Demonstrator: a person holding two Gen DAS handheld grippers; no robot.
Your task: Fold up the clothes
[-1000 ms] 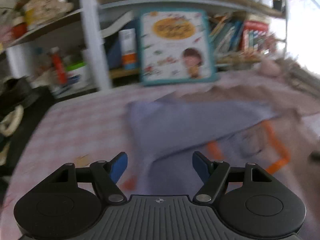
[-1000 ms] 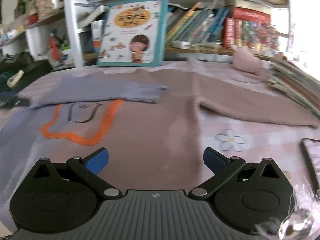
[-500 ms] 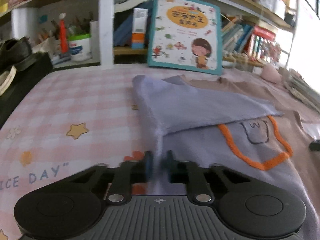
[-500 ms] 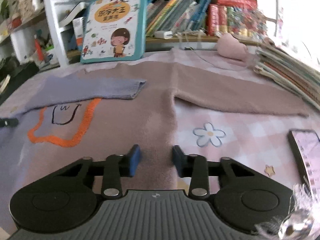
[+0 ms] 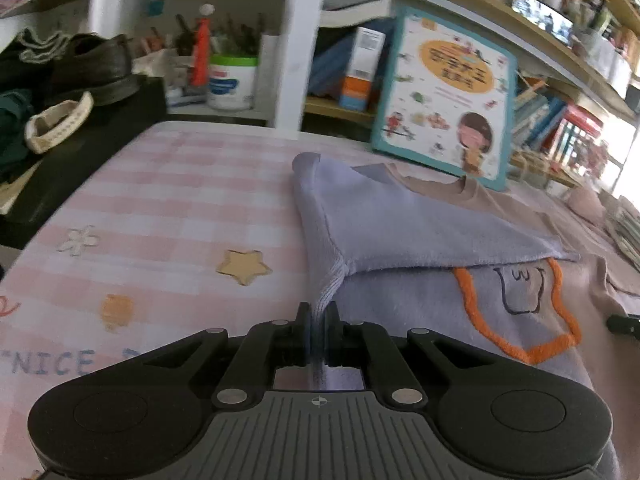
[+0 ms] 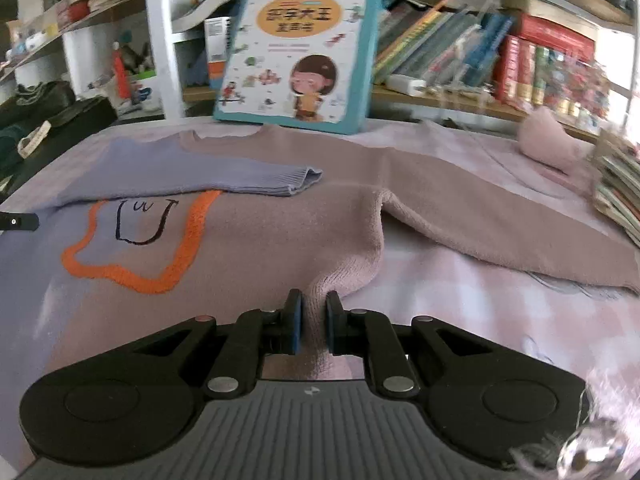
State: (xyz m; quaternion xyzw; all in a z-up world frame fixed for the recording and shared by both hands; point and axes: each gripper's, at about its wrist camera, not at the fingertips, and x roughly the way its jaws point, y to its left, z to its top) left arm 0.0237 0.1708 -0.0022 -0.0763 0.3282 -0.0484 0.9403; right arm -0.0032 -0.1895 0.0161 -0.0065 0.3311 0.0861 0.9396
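Two-tone knitted sweater (image 6: 248, 248), lilac on one half and dusty pink on the other, with an orange-outlined patch on its chest, lies spread flat across the pink checked cloth (image 5: 168, 208) covering the desk. Neckline toward the far edge, hem toward the near edge. Lilac sleeve (image 6: 192, 176) is already folded in across the chest, cuff near the middle. Pink sleeve (image 6: 500, 224) lies stretched out toward the desk's right edge, not yet folded.

Left tool (image 5: 317, 332): narrow, pinched on the lilac side seam at the near hem corner; ribbed knit bunches up between the pads.

Right tool (image 6: 313, 326): jaws closing, nearly together, with a raised ridge of pink knit already pressed between them at the near hem, on the pink side.

Step in hand, as judged: both lower corners gripped, ready to carry the hem up. The unfolded pink sleeve may want tucking in first; cannot say which order is meant.

Next move calls for lifting both corners evenly and carrying them toward the far edge, keeping the hem taut so the folded lilac sleeve is not dragged askew.

Beyond: large teal-bordered picture book (image 6: 296, 48) stands propped at the far edge against the bookshelf. Stack of books (image 6: 620, 196) at the right edge.
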